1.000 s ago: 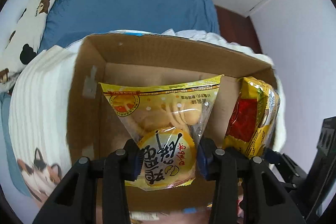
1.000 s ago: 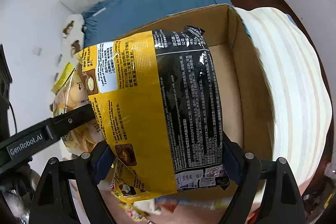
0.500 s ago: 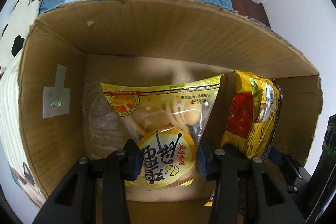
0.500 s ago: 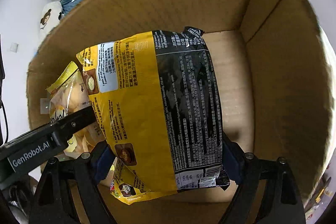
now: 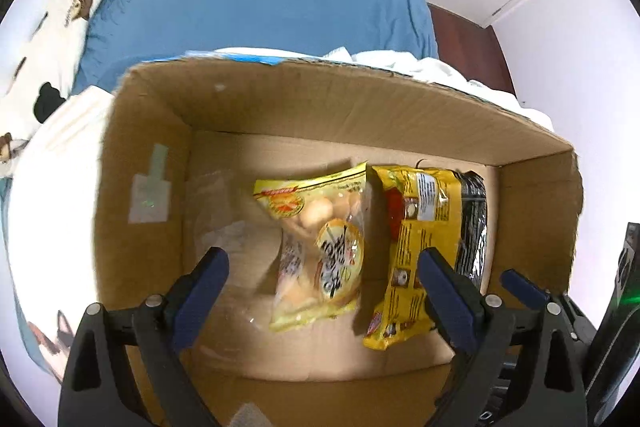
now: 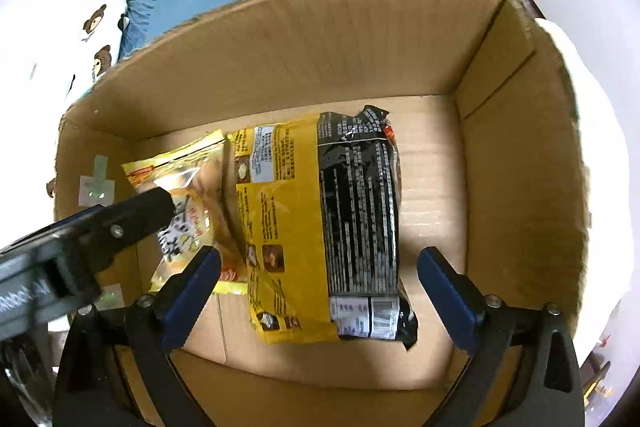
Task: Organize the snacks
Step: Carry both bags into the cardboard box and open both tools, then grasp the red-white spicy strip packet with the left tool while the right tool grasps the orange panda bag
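Now both snack packs are seen lying on the floor of the brown cardboard box [image 6: 500, 131], where half a second earlier each was clamped between fingers. The clear yellow-topped bag of small pastries [image 5: 320, 251] has been released by the left gripper [image 5: 324, 291], whose blue-padded fingers are spread wide and empty above it. The yellow-and-black foil noodle packet [image 6: 324, 223] has likewise been let go by the right gripper [image 6: 320, 287], also opened wide. The two packs are laid side by side, edges touching, near the box's middle. This placement is judged complete; room is left in the box on either side for further snacks.
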Demonstrator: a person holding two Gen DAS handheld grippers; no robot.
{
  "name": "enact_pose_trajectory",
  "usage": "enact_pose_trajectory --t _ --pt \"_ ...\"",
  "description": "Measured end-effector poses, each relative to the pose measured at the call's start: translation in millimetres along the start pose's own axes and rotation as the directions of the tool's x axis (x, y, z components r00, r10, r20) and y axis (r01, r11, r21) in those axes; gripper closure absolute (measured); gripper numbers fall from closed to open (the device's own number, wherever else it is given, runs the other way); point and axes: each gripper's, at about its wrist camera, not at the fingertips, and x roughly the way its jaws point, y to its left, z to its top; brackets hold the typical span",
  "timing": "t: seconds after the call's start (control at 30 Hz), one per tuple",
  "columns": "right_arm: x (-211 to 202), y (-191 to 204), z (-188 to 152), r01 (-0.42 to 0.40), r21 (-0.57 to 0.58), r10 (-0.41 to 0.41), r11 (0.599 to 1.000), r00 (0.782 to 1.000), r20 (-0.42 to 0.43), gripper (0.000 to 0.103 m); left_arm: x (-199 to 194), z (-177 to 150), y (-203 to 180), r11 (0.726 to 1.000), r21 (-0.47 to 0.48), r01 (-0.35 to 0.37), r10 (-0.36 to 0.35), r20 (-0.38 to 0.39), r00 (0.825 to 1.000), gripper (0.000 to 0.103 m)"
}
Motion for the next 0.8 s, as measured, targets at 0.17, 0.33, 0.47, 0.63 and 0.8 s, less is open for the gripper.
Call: enact_pose_trajectory --t 0.17,0.33,0.47,0.63,0.8 --pt "-23.3 0.5 -19.3 -0.004 -0.023 0.005 1.000 0.998 0.060 0.002 -42.3 -34.5 3.9 0.999 0.021 -0.033 0.030 0.108 0.994 0.006" --pt "-68.0 18.0 -52.5 -0.016 -0.028 0.019 1.000 0.989 0.146 0.002 -71.7 -75.4 6.6 0.998 0.033 -0.051 0.043 0.193 0.980 0.006" --pt "-106.0 17.8 -84.1 -0.014 -0.037 0.022 0.999 0.977 0.211 0.002 -97.5 -107.7 0.7 0.998 0.037 -0.057 0.045 0.258 0.965 0.006" --pt "-140.3 24.9 -121.8 0.023 -0.070 -0.002 0.997 0.956 0.294 0.002 -121.3 -139.6 2.4 0.997 0.044 -0.067 0.050 0.316 0.948 0.006" --pt "-166.6 19.4 -165.0 -0.009 -0.064 0.029 0.998 0.948 0.318 0.002 -137.8 -180.5 11.6 0.998 0.033 -0.056 0.041 0.349 0.936 0.006"
